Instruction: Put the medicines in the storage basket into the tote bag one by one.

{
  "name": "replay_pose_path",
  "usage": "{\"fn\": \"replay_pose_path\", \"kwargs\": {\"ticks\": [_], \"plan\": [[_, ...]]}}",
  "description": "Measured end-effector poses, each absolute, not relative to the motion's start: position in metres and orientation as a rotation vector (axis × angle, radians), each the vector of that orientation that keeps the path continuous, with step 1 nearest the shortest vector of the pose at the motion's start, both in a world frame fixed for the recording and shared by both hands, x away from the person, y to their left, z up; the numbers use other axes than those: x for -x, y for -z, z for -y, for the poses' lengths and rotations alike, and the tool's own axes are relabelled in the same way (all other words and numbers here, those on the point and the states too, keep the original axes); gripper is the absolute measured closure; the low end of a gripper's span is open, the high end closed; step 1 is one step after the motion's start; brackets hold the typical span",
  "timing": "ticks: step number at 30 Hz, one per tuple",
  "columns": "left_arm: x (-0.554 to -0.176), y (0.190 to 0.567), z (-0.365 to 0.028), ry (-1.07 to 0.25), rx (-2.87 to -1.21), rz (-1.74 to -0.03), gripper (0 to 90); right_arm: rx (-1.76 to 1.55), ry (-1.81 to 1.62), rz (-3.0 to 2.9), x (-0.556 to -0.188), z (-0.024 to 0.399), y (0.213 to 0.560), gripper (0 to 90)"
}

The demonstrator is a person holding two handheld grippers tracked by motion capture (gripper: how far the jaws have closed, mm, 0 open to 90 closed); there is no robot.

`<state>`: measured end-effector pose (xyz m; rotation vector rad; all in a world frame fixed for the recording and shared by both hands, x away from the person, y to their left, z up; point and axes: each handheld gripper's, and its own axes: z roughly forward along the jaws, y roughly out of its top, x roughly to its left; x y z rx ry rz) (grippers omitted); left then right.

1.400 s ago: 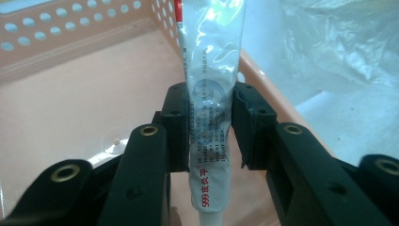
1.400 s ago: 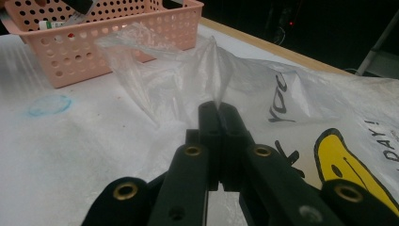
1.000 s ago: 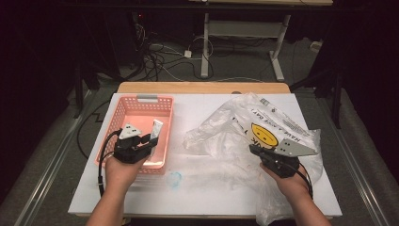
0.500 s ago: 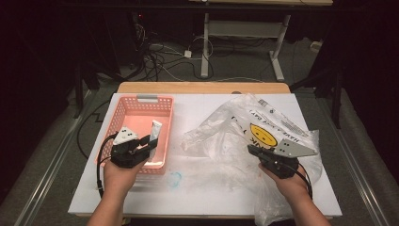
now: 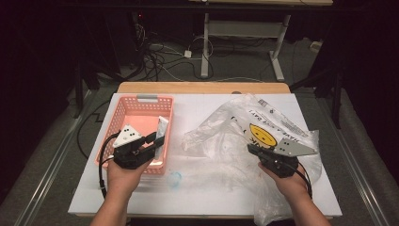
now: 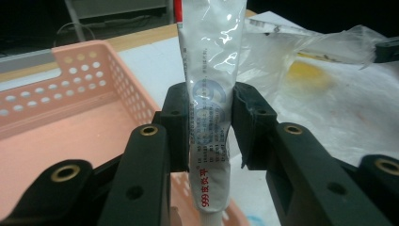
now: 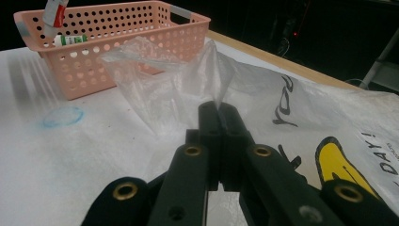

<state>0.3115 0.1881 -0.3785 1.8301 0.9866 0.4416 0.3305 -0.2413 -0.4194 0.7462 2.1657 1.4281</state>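
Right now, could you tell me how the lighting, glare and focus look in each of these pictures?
High view: table brightly lit, surroundings dark. Left gripper view: glare streaks on the tube; jaws near the lens soft. Right gripper view: plastic bag glints at its pinched fold, basket fairly sharp.

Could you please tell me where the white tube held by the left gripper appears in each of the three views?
High view: the white tube stands left of centre, over the right edge of the pink basket, gripped by the left gripper.
Left gripper view: centre, running from the top edge to the bottom, clamped between the two black jaws.
Right gripper view: far top left, above the basket.
Shared landmark: the pink basket.
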Motion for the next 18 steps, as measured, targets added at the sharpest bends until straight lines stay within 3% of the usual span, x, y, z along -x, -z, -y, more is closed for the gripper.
{"fn": "replay_pose_path", "kwargs": {"ticks": [18], "plan": [[-0.3, 0.381, -0.146, -0.373, -1.897, -0.857, 67.1, -0.742, -1.434, -2.164, -0.33, 0.241, 0.418, 90.0]]}}
